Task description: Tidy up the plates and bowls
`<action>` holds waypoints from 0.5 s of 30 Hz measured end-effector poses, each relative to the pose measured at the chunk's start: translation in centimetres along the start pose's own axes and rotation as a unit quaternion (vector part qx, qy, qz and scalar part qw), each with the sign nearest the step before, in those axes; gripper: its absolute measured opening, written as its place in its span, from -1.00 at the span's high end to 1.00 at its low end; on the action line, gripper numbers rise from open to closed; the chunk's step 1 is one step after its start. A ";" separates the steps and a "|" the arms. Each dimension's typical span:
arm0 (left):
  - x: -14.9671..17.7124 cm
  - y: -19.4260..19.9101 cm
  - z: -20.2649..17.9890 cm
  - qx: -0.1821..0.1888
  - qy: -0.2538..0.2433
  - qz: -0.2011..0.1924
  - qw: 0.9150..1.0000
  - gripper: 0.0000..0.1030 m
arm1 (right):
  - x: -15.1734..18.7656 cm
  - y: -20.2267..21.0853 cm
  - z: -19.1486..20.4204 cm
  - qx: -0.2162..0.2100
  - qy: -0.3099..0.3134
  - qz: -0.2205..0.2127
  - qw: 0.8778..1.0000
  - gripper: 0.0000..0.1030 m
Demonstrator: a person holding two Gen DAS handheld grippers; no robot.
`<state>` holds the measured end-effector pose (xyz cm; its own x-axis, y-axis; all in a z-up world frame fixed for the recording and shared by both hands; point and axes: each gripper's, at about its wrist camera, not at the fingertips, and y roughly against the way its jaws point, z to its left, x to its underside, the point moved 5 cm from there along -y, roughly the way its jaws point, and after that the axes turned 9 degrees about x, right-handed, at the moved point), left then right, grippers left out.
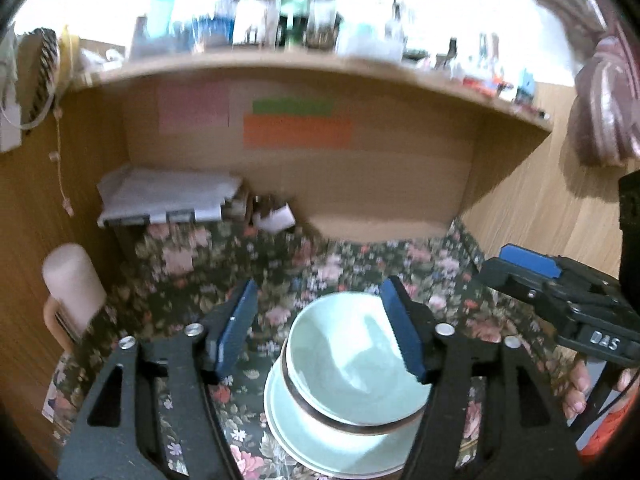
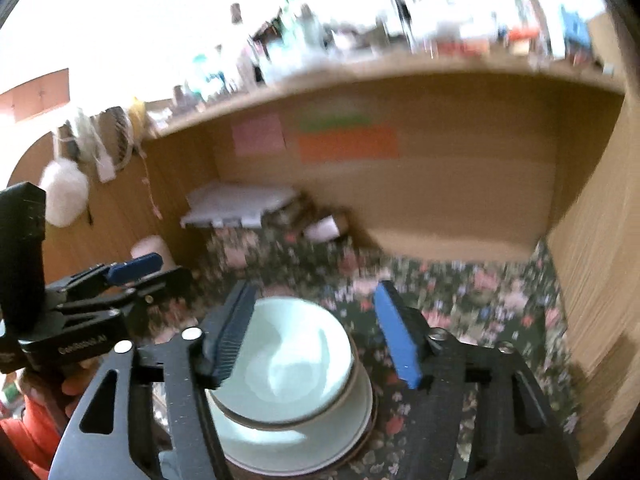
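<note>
A pale green bowl point(image 1: 352, 360) point(image 2: 288, 364) with a brown rim band stands upright on a pale green plate point(image 1: 320, 440) point(image 2: 280, 444) on the floral tablecloth point(image 1: 280, 264). In the left wrist view my left gripper point(image 1: 320, 286) hangs above the stack, jaws apart, and the bowl shows below its right finger with nothing gripped. My right gripper point(image 2: 315, 288) is also open above the bowl, whose left rim lies under the left finger. Each gripper shows at the edge of the other view: the right one point(image 1: 560, 288) and the left one point(image 2: 120, 276), both off the dishes.
A wooden niche point(image 1: 360, 184) with coloured sticky notes backs the table, under a shelf point(image 1: 304, 64) crowded with bottles. A stack of papers point(image 1: 168, 196) and a cream cylinder point(image 1: 72, 280) sit at the left. A wooden side wall point(image 2: 592, 280) closes the right.
</note>
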<state>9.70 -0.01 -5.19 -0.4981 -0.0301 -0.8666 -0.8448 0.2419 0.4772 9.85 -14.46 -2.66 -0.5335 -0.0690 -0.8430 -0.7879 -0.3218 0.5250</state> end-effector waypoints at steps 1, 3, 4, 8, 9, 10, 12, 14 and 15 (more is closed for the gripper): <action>-0.2 0.5 -0.2 0.001 -0.003 -0.010 1.000 -0.30 | -0.2 0.4 0.2 0.001 0.002 -0.010 1.000 -0.33; -0.5 1.3 -0.4 -0.001 -0.006 -0.026 1.000 -0.34 | -0.4 1.3 0.4 0.004 0.004 -0.030 1.000 -0.43; -0.6 1.8 -0.5 -0.001 -0.007 -0.035 0.999 -0.43 | -0.4 1.6 0.5 0.005 0.004 -0.038 0.999 -0.49; -0.9 3.7 -0.9 -0.006 -0.014 -0.070 0.997 -0.74 | -0.4 2.0 0.8 0.009 0.002 -0.056 0.998 -0.68; -1.0 4.1 -1.0 -0.008 -0.017 -0.077 0.997 -0.77 | -0.4 2.1 0.9 0.010 0.001 -0.060 0.998 -0.69; -1.0 4.4 -1.1 -0.010 -0.020 -0.084 0.996 -0.82 | -0.4 2.4 0.8 0.010 0.001 -0.063 0.998 -0.74; -1.0 5.0 -1.2 -0.009 -0.026 -0.094 0.995 -0.90 | -0.4 2.7 0.9 0.011 0.000 -0.068 0.998 -0.87; -0.9 5.5 -1.4 -0.011 -0.030 -0.103 0.994 -0.93 | -0.3 3.2 0.9 0.017 -0.001 -0.076 0.997 -0.98; -0.9 5.6 -1.5 -0.012 -0.033 -0.107 0.994 -0.94 | -0.2 3.4 1.0 0.019 -0.001 -0.079 0.997 -0.99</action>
<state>5.11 -0.05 -1.50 -0.2941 -0.0147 -0.9557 -0.9347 0.2134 0.2843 6.94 -14.61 -0.58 -0.4025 -0.0186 -0.9152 -0.8733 -0.2921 0.3900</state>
